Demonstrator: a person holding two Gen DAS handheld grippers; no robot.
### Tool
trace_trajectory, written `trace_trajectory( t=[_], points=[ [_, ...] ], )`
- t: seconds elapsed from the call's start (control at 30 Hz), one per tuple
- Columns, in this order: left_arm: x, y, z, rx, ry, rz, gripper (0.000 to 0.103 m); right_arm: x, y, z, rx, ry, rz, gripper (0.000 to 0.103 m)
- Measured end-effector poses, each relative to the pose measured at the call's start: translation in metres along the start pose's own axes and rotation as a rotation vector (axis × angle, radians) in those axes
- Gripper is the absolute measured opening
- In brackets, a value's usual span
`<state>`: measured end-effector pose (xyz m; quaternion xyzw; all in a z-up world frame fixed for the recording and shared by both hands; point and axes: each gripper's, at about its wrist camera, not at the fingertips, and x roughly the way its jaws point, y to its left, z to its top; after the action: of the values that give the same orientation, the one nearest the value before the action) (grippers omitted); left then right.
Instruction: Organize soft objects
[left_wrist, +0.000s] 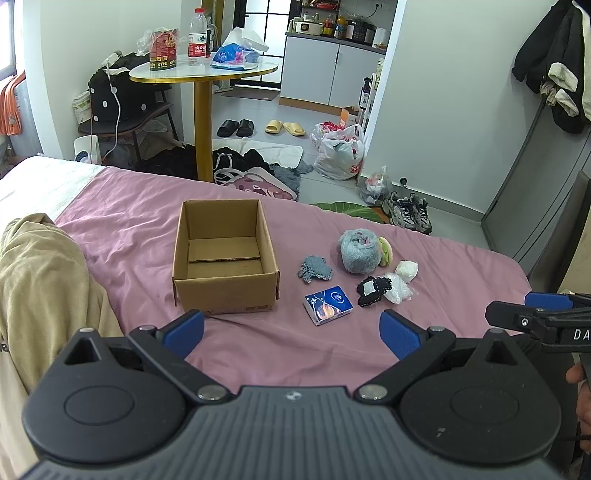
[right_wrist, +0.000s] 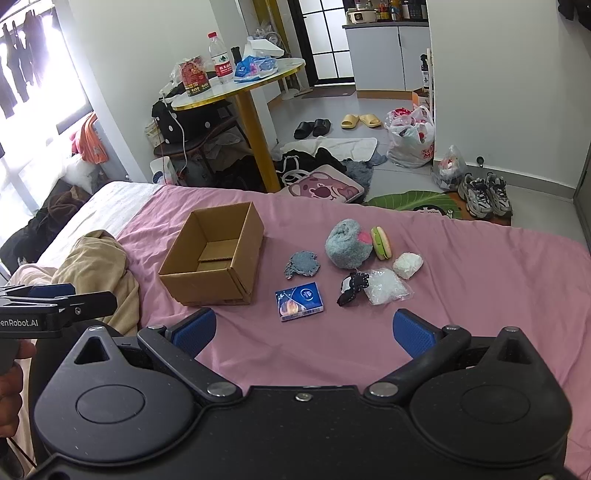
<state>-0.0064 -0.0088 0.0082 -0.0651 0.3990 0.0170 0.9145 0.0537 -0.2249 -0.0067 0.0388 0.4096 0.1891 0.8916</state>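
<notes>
Both claws spread, holding nothing – left claw (left_wrist: 291, 332); right claw (right_wrist: 304, 332); cardboard box (left_wrist: 225, 258) empty.

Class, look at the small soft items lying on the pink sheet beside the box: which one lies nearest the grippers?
The blue tissue pack, a flat printed packet. It lies closest to the camera, in front of the grey knit piece and left of the black pouch.
</notes>
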Motion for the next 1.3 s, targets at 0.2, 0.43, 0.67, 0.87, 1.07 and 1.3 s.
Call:
trace_trajectory(
  t=[0.2,0.43,0.67,0.87,1.07,1.3],
  points=[
    [0.0,0.0,-0.001,0.002,0.002,0.0,0.101,0.002,-0.003,0.0,-0.002,0.004,0.002,0.103],
    [0.004,0.002,-0.003,-0.001,0.009,0.002,0.101,0.006,-0.002,-0.001,-0.003,0.009,0.006,0.103],
    [0.014,0.005,0.001,-0.007,0.022,0.001,0.101,0.013,-0.004,0.001,0.015,0.02,0.042,0.103],
    [0.025,0.004,0.003,-0.018,0.032,0.009,0.101,0.021,-0.005,0.003,0.015,0.034,0.034,0.103],
    [0.038,0.002,0.007,-0.023,0.045,0.028,0.101,0.031,-0.011,0.002,0.026,0.049,0.035,0.103],
    [0.054,-0.003,0.011,-0.02,0.075,0.021,0.101,0.047,-0.019,0.002,0.046,0.076,0.034,0.103]
  ],
)
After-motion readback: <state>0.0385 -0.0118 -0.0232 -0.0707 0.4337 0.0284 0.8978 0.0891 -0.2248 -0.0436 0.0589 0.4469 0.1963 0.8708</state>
